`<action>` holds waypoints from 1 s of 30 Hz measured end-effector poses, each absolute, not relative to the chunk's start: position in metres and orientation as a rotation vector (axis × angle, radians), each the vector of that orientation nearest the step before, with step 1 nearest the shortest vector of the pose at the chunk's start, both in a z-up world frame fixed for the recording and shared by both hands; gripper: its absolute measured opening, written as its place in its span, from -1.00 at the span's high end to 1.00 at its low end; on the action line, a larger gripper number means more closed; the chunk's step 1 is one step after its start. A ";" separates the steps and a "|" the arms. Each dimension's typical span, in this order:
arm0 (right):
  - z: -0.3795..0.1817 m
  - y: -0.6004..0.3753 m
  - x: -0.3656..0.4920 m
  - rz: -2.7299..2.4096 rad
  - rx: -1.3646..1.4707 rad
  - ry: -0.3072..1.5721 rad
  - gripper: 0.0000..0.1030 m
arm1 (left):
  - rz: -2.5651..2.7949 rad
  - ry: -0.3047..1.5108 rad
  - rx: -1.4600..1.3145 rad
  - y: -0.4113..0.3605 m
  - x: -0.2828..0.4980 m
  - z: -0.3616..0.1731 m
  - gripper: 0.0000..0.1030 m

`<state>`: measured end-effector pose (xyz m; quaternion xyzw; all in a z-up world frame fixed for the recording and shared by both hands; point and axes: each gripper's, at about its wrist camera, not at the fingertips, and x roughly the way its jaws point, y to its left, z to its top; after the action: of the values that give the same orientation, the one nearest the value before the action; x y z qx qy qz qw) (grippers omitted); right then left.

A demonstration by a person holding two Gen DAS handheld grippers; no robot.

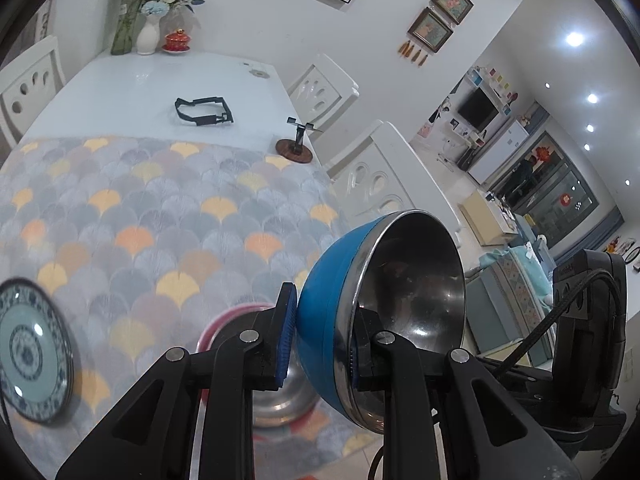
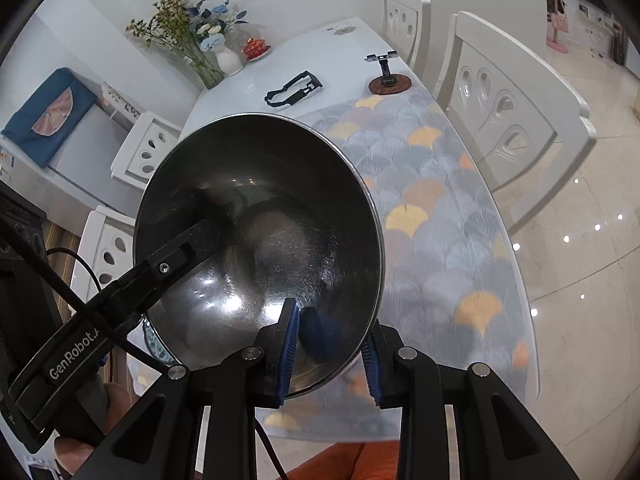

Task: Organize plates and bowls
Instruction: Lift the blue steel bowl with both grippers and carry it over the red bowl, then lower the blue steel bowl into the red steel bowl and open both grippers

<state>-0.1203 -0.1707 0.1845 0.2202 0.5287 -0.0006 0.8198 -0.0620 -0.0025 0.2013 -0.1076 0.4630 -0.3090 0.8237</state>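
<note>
A steel bowl with a blue outside [image 1: 384, 312] is held in the air over the near edge of the table, tilted on its side. My left gripper [image 1: 320, 344] is shut on its rim, one finger outside, one inside. In the right wrist view the same bowl [image 2: 280, 220] fills the middle, and my right gripper [image 2: 332, 356] is shut on its near rim; the left gripper's finger [image 2: 176, 256] reaches inside it. A pink-rimmed steel bowl [image 1: 276, 396] sits on the patterned cloth below. A blue-and-white plate [image 1: 28, 348] lies at the left.
The patterned cloth [image 1: 140, 216] covers the near half of the white table [image 1: 152, 84]. A black strap [image 1: 204, 110] and a small stand on a wooden disc [image 1: 294, 148] lie beyond it. Vases and a red cup [image 1: 176, 40] stand at the far end. White chairs [image 1: 376, 176] line the sides.
</note>
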 end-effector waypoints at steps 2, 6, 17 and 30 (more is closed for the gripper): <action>0.188 -0.169 -0.127 0.003 0.475 1.120 0.43 | -0.655 0.979 -0.221 -0.002 -0.068 0.205 0.65; 0.199 -0.164 -0.131 -0.001 0.459 1.101 0.41 | -0.646 0.957 -0.195 -0.002 -0.077 0.215 0.65; 0.153 -0.154 -0.125 -0.015 0.455 1.232 0.39 | -0.584 1.082 -0.174 0.003 -0.077 0.163 0.66; 0.093 -0.142 -0.109 -0.001 0.464 1.365 0.39 | -0.523 1.189 -0.094 0.008 -0.069 0.105 0.66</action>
<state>-0.1086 -0.1423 0.0930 0.2125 0.6248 -0.0006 0.7513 -0.0688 0.0078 0.1050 -0.0437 0.5535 -0.2436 0.7952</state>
